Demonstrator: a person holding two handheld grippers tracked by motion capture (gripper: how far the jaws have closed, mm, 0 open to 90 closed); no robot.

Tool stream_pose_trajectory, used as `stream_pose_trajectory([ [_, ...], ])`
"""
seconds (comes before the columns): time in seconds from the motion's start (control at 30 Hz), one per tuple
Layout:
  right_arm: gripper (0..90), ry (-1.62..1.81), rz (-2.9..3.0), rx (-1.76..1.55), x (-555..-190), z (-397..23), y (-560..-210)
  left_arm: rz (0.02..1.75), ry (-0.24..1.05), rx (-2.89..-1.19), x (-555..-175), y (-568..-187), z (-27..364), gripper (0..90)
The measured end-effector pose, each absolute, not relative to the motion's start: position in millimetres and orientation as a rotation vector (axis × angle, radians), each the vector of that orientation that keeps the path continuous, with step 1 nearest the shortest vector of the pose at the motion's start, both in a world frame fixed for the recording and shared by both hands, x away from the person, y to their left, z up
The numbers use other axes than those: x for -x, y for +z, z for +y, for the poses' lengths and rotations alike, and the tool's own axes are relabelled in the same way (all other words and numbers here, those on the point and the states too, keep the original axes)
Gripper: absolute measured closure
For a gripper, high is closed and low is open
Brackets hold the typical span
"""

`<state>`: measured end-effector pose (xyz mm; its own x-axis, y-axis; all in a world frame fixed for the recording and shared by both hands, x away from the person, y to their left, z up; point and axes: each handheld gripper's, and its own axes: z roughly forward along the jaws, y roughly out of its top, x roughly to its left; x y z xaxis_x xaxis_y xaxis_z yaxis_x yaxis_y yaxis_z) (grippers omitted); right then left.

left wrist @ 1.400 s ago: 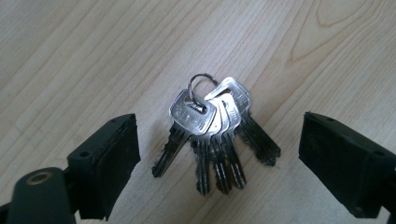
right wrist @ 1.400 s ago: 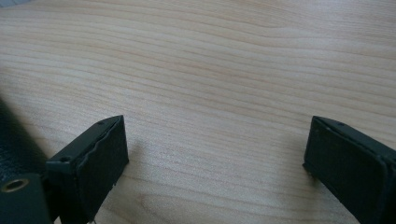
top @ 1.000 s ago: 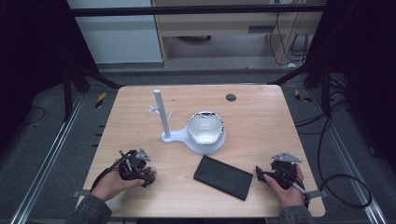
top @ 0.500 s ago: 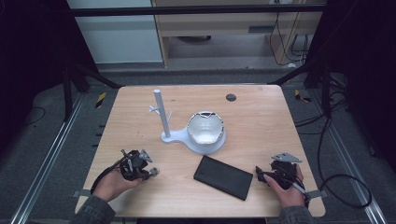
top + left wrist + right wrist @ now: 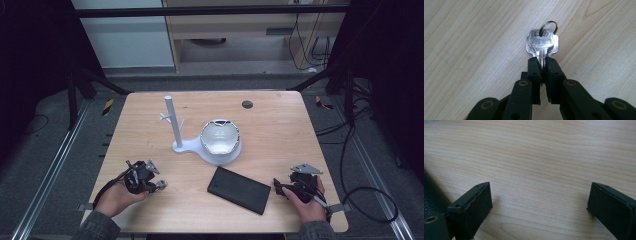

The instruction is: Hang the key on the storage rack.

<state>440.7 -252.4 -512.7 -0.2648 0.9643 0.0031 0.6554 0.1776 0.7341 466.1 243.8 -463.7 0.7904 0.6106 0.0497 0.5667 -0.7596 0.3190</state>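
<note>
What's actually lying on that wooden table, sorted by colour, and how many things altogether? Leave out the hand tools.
White: 1, the white stand with an upright post and hooks
White and silvery: 1, the round bowl-like dish on the stand's base
Black: 2, the flat black rectangular case and the small dark round disc
Silver: 1, the bunch of silver metal keys on a ring
Total: 5

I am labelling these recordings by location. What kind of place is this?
Probably a lab recording station: a wooden table inside a dark metal frame, loose cables on the floor, hand-held grippers.
</note>
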Motion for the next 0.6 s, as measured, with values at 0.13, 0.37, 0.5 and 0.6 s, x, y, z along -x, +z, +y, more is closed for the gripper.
stream_pose_trajectory([
  [0.13, 5.7, 0.873, 1.991, -1.520, -440.7, -252.4, -512.7, 0.902, 0.237, -2.683, -466.8, -463.1, 241.9, 76.5],
  [0.37, 5.7, 0.873, 1.992, -1.519, -440.6, -252.4, -512.7, 0.905, 0.245, -2.702, -471.0, -464.0, 237.3, 71.0],
  [0.5, 5.7, 0.874, 1.993, -1.519, -440.4, -252.2, -512.7, 0.915, 0.160, -2.711, -473.2, -465.7, 239.6, 76.7],
  [0.6, 5.7, 0.875, 1.993, -1.518, -440.4, -252.2, -512.8, 0.919, 0.159, -2.711, -473.0, -465.5, 239.3, 80.2],
])
